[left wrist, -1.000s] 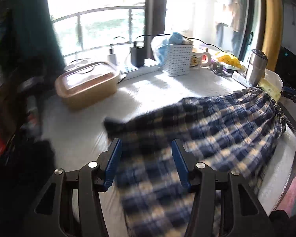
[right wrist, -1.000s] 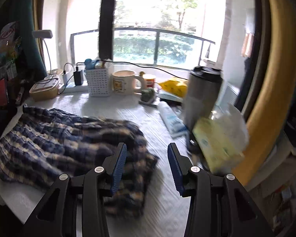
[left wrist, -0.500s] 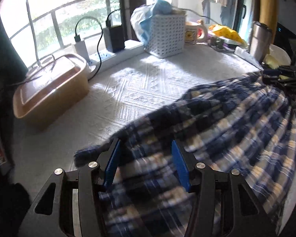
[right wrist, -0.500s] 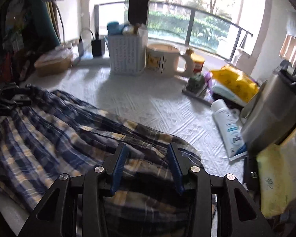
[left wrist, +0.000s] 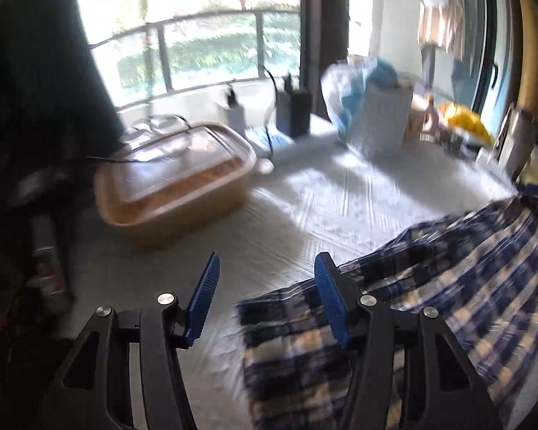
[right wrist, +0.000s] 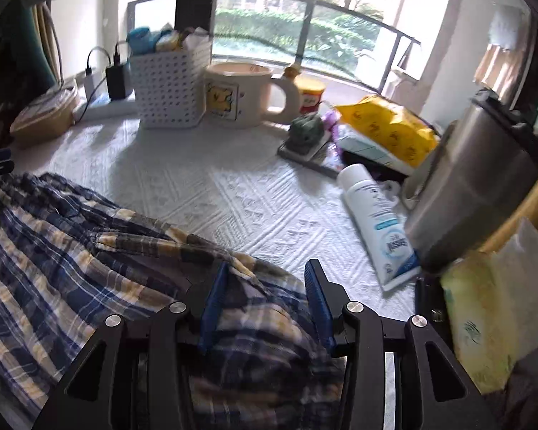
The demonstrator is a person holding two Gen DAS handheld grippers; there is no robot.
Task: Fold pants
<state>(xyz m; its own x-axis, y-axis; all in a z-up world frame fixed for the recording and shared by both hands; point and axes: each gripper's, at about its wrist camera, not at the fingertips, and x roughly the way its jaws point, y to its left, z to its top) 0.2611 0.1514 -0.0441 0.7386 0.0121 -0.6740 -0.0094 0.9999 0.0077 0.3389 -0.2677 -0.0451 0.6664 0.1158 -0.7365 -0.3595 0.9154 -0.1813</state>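
We work at a table spread with a white embossed cloth [right wrist: 211, 186], set against a sunlit window with a dark balcony railing [right wrist: 305, 3] and greenery beyond. Along the back edge stand a white perforated basket [right wrist: 170, 86], a large cream mug [right wrist: 240, 95], a yellow packet [right wrist: 387, 125] and, at the right, a steel tumbler [right wrist: 473, 186] with a white tube [right wrist: 374, 222] lying beside it. At the left of the table sits a tan lidded container [left wrist: 175, 186].

The plaid pants [right wrist: 71, 247], navy with cream and yellow checks, lie rumpled across the near part of the cloth, running from one gripper to the other.

Our left gripper [left wrist: 265, 297] points low and forward over the table, its blue-padded fingers [left wrist: 204, 294] spread wide. The left finger hangs over bare cloth; the right one sits at the edge of the pants' end, where the fabric's corner reaches in between the fingers. This view is smeared, so we cannot tell whether a pad touches the fabric.

Our right gripper [right wrist: 265, 297] tilts down at the other end of the pants, jaws parted, with a bunched mound of plaid lying between and under its blue fingers [right wrist: 213, 297]. The fabric fills the gap but the pads are not pressed together on it.
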